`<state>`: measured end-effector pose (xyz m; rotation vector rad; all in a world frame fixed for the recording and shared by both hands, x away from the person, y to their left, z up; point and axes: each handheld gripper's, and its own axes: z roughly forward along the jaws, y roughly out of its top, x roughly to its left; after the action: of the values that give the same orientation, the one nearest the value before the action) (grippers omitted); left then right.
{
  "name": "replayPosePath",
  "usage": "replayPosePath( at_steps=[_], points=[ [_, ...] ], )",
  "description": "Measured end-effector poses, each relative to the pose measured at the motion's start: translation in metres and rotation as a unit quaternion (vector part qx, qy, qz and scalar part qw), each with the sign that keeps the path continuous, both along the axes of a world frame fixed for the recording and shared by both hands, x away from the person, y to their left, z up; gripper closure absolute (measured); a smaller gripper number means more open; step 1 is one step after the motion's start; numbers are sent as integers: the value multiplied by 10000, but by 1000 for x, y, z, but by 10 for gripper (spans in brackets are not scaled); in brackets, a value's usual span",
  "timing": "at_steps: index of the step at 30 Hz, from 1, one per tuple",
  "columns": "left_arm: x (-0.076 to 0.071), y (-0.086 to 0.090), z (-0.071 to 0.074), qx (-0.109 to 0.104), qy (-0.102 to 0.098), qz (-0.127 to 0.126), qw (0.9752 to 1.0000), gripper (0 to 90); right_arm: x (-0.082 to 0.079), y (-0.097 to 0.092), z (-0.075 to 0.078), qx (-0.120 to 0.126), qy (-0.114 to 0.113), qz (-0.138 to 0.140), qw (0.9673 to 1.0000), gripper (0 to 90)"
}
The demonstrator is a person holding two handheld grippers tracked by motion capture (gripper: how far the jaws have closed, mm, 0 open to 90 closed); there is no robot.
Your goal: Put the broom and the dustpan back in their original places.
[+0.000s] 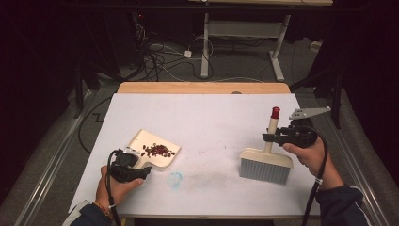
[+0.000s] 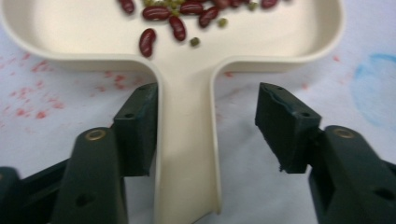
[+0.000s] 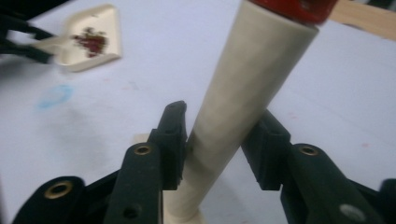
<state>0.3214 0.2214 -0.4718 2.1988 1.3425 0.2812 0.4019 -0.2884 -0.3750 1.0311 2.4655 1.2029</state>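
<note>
The left gripper (image 2: 205,130) stands released astride the cream plastic dustpan's (image 1: 157,151) handle, pointing toward the table's far edge, while the right gripper (image 1: 272,136) loosely brackets the upright cream brush (image 1: 266,162).

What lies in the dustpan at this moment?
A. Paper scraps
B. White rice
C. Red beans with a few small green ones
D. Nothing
C: the left gripper view shows dark red beans and a few small green ones lying in the cream dustpan.
</note>
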Motion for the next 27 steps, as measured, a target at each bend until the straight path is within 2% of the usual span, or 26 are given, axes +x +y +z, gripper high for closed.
replayPosePath(
  at_steps=[3,7,11,13,15,18,21,24,27],
  points=[
    [-8,-2,2,-24,-55,-84,9999,379,16,7,-8,-72,37,-105,9999,595],
    [-17,-7,2,-25,-77,-304,9995,398,32,15,-19,-266,52,-411,9988,580],
    [-22,-9,1,57,-140,-490,9987,397,45,24,-30,-536,19,-679,9963,562],
    [-23,-8,1,47,-186,-544,9983,396,50,27,-35,-578,73,-753,9955,561],
    [-25,-6,3,-38,-268,-630,9976,380,54,29,-39,-595,85,-821,9948,562],
    [-29,-5,4,-18,-441,-800,9958,380,59,35,-44,-643,78,-896,9939,563],
    [-33,-3,4,-9,-606,-944,9937,348,66,39,-51,-779,80,-1058,9913,559],
    [-36,-1,4,-82,-774,-1026,9917,290,72,42,-55,-976,-61,-1421,9850,524],
    [-39,0,6,-103,-987,-1045,9896,248,74,39,-54,-768,-230,-1652,9830,510]
  ],
)
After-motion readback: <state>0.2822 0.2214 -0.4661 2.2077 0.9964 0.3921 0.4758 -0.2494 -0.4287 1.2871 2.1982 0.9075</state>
